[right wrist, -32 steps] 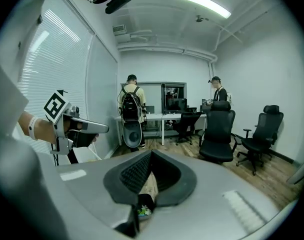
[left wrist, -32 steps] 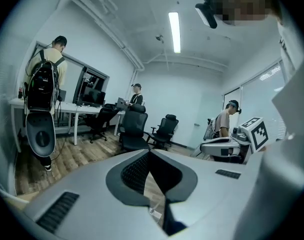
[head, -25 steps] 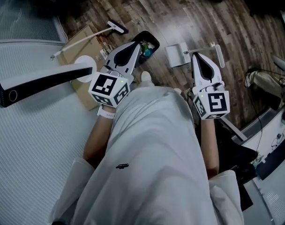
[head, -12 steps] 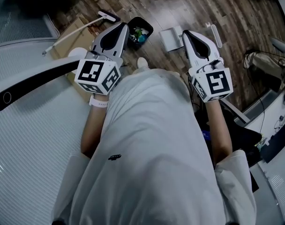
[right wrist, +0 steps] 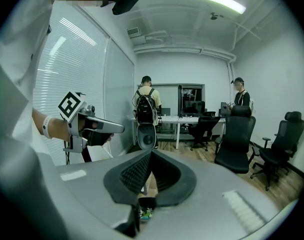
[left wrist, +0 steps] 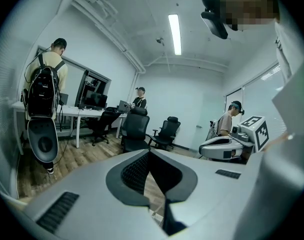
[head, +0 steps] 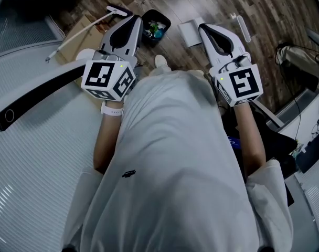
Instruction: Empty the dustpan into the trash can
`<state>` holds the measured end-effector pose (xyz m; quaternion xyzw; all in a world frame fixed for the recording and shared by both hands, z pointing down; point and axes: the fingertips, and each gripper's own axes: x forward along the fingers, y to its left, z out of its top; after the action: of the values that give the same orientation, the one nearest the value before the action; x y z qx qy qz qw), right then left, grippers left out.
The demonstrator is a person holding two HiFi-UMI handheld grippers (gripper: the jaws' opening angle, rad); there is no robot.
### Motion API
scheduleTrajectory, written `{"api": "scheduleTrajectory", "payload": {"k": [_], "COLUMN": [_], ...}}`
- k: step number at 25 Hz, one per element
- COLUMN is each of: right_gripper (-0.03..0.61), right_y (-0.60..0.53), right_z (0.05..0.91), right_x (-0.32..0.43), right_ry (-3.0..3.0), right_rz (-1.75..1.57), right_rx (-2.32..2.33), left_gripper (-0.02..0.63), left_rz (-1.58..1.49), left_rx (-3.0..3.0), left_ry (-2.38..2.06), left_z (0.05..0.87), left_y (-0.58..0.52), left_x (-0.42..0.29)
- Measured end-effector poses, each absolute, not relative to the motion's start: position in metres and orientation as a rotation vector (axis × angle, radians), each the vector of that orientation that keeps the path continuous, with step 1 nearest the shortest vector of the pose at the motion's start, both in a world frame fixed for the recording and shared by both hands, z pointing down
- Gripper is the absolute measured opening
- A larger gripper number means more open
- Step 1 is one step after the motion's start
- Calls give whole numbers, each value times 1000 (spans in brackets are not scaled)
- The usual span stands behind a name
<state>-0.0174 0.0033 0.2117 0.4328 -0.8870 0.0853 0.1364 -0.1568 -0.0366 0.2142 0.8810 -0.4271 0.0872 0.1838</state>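
Head view: the left gripper [head: 134, 20] and right gripper [head: 203, 28] are held closed and empty. The dustpan [head: 185, 34] lies on the floor just beyond the right gripper, which is nearer. Its handle is stretched rightward. The trash can [head: 155, 24] stands left of it.
Left gripper view: its jaws are seen together.
Right gripper view: its jaws are seen together too.

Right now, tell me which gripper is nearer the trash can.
Left. In the head view the left gripper ends just left of the trash can; the right gripper ends at the dustpan, farther right.

Black office chairs [right wrist: 236, 143], white desk [right wrist: 173, 119]
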Motion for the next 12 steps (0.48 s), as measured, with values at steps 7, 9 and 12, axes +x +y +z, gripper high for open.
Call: {"api": "scheduleTrajectory", "payload": {"k": [7,9,12], "right_gripper": [9,9,9], "right_y": [2,3,6], "right_z": [212,213,212], "right_x": [-10,-7,-3], "right_ry": [-2541,-2536,-2529], "right_rz": [235,244,250], "right_rx": [1269,1282,1295], "left_gripper": [6,6,6], "left_rz": [255,257,256], "left_rx": [2477,2479,2485], "left_ry": [-1204,-1202,-1196], "left_z": [213,214,214], "left_y": [-37,-36,-33], "left_x": [-156,-156,-154]}}
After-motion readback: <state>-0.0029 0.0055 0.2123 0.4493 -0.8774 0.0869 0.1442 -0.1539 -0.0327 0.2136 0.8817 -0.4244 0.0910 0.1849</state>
